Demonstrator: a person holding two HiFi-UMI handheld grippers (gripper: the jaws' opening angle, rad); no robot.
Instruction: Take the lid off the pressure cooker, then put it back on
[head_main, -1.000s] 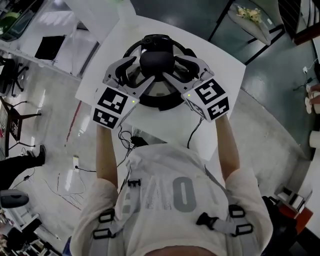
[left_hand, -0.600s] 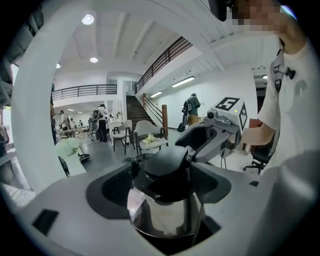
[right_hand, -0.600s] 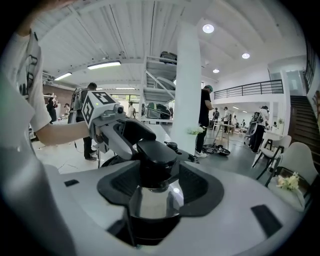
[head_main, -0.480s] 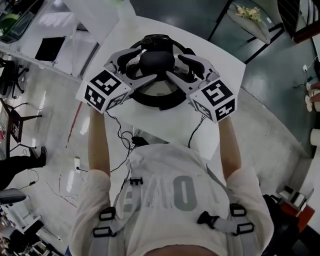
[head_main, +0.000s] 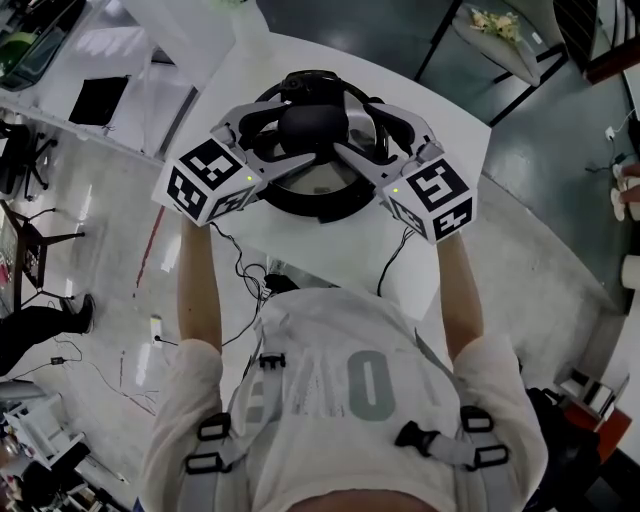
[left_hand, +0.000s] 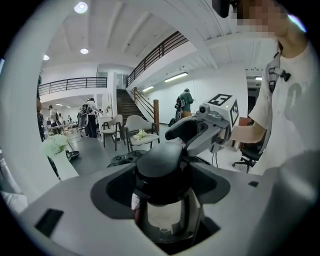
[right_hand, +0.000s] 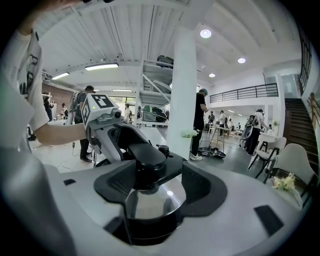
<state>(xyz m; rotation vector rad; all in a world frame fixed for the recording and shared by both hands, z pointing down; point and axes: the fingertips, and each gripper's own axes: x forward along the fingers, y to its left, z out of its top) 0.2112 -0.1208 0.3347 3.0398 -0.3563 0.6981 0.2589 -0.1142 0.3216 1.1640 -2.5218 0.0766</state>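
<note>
There are one desk (head_main: 335, 255), one pressure cooker (head_main: 318, 203), one lid (head_main: 312, 176) with one black knob (head_main: 312, 120), and two tools, the left tool (head_main: 274, 140) and the right tool (head_main: 366, 137).

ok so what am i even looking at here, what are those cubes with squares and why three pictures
No robot here: a person holds a tool in each hand, the left gripper and the right gripper. The marker cubes belong to them. The head view comes from a camera on the person's head, looking down; the two gripper views come from cameras riding on each tool, looking along its fingers. On the white table stands a pressure cooker with its lid on. Both pairs of fingers sit around the lid's black knob without pressing it; the right pair has just been opening, the left closing slightly. Nothing is held.
</note>
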